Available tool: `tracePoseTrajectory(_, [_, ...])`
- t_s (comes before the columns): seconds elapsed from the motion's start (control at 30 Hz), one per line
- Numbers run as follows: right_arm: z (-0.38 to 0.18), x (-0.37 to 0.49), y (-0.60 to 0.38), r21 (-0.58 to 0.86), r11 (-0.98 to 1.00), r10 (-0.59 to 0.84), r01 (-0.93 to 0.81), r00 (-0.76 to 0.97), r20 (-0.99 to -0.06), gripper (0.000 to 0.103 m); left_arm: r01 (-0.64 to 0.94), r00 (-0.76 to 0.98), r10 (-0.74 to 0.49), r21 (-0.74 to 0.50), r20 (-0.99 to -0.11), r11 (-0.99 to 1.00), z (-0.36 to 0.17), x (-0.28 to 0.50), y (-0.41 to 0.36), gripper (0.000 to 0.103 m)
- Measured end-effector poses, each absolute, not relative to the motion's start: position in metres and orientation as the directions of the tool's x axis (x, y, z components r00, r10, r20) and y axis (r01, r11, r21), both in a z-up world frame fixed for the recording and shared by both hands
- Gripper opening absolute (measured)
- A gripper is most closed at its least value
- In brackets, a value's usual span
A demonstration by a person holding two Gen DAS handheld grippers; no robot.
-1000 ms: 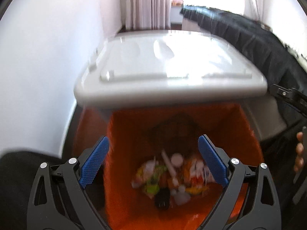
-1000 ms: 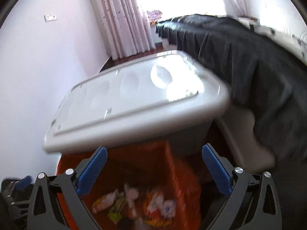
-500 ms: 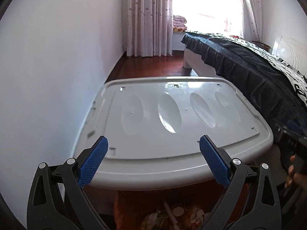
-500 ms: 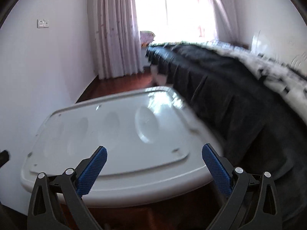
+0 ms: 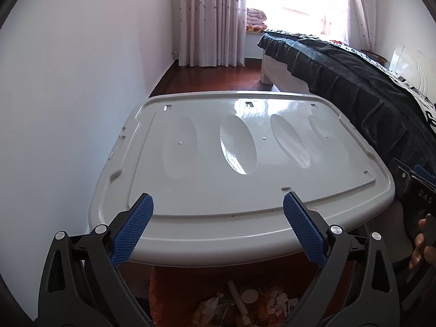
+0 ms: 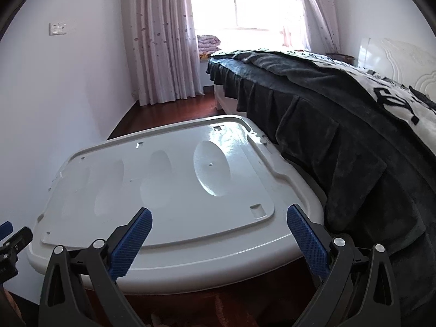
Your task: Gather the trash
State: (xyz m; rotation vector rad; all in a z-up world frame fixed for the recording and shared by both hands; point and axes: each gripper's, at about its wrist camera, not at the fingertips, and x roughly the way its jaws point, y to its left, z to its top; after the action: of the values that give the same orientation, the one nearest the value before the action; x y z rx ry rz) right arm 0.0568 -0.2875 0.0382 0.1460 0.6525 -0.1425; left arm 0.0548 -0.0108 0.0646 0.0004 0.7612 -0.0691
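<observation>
The left gripper has its blue-padded jaws wide apart and holds nothing; the right gripper is equally wide and empty. Both look forward over the large pale grey plastic box lid, whose top is bare. The trash, a heap of crumpled wrappers and white scraps, lies inside the orange bin liner just below the near edge of this lid, probably so that pieces can be dropped straight down. I judge the grippers are raised to search for more rubbish; the dark blanket-covered bed stands beside the lid's right edge
</observation>
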Motion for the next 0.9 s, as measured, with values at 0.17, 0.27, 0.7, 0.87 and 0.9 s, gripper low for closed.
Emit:
tracePoseTrajectory(0.17, [0.034,0.062,-0.293,0.114,0.974,-0.082,0.197,0.770,-0.633,0.098,0.070,0.720,-0.057,-0.009,-0.692,0.998,0.063,0.054,-0.012,0.094])
tracePoseTrajectory(0.27, [0.034,0.063,-0.291,0.097,0.976,-0.089,0.193,0.771,-0.631,0.098,0.059,0.720,-0.057,-0.021,-0.692,0.998,0.063,0.053,-0.008,0.094])
tracePoseTrajectory(0.7, [0.033,0.064,-0.280,0.037,0.985,-0.108,0.167,0.778,-0.619,0.098,0.044,0.726,-0.049,-0.024,-0.686,0.999,0.064,0.051,-0.006,0.095])
tracePoseTrajectory(0.87, [0.032,0.065,-0.280,0.038,0.986,-0.102,0.161,0.773,-0.627,0.098,0.053,0.754,-0.048,-0.012,-0.656,0.999,0.068,0.047,-0.008,0.095])
tracePoseTrajectory(0.9, [0.032,0.065,-0.280,0.039,0.986,-0.103,0.163,0.773,-0.626,0.098,0.057,0.756,-0.047,-0.006,-0.652,0.998,0.068,0.046,-0.009,0.095])
